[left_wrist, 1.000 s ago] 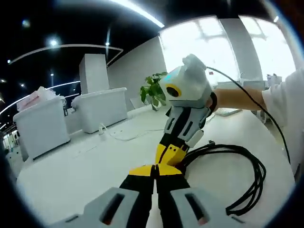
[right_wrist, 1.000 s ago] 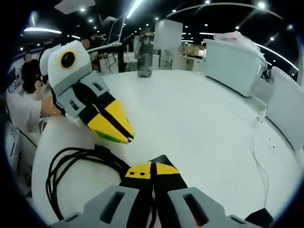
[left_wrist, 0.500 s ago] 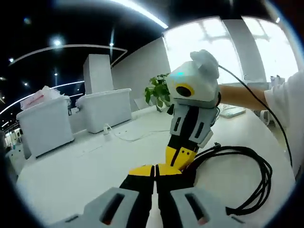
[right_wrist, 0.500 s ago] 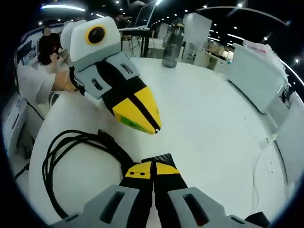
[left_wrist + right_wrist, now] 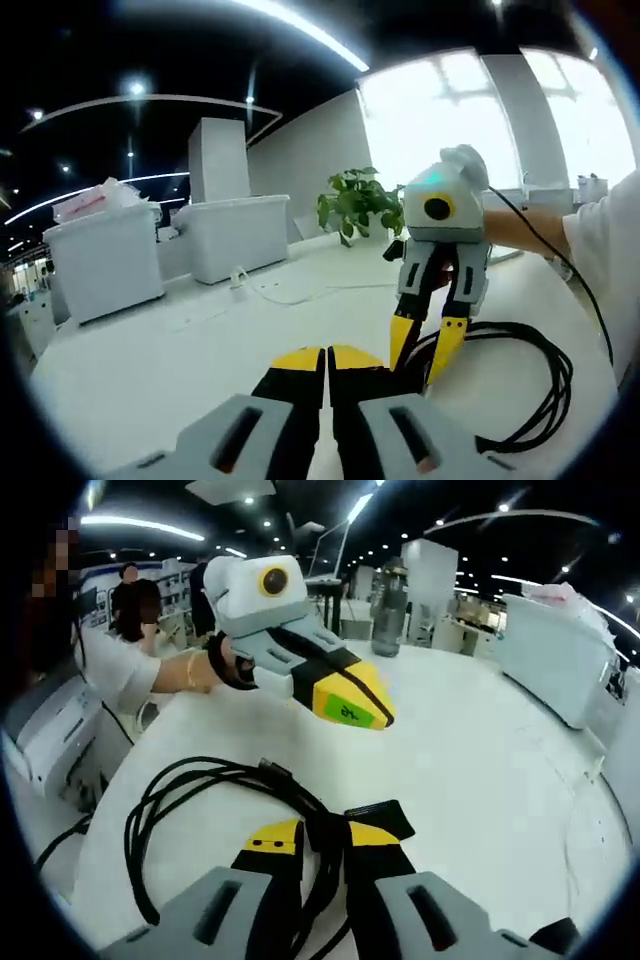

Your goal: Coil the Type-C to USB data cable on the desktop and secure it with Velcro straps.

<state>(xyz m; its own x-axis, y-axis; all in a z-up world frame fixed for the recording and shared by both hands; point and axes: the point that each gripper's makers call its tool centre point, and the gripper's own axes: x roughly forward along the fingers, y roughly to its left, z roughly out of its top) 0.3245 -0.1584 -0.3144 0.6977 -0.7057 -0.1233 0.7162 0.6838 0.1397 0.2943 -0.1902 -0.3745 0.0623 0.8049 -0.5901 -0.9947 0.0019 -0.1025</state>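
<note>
A black data cable [image 5: 175, 780] lies in loose loops on the white desktop [image 5: 500, 780]. Its gathered strands run between the parted jaws of my right gripper [image 5: 322, 834], which is open. A black strap tab [image 5: 378, 813] sticks out by the right jaw. My left gripper [image 5: 385, 715] hovers above the desktop beyond the coil, shut with nothing seen in it. In the left gripper view, the left gripper [image 5: 326, 357] is shut low in the frame. The right gripper [image 5: 423, 350] points down with its fingers apart over the cable [image 5: 545, 385].
Two white bins [image 5: 100, 255] [image 5: 245, 235] and a potted plant [image 5: 355, 200] stand at the desktop's far side, with a thin white cord [image 5: 300, 293] near them. A bottle [image 5: 388, 620] stands far back. A person's sleeve [image 5: 115, 670] is at the left.
My right gripper has gone from shut to open, with the cable strands now between its jaws. The left gripper has drawn away from the right one and sits higher over the desktop.
</note>
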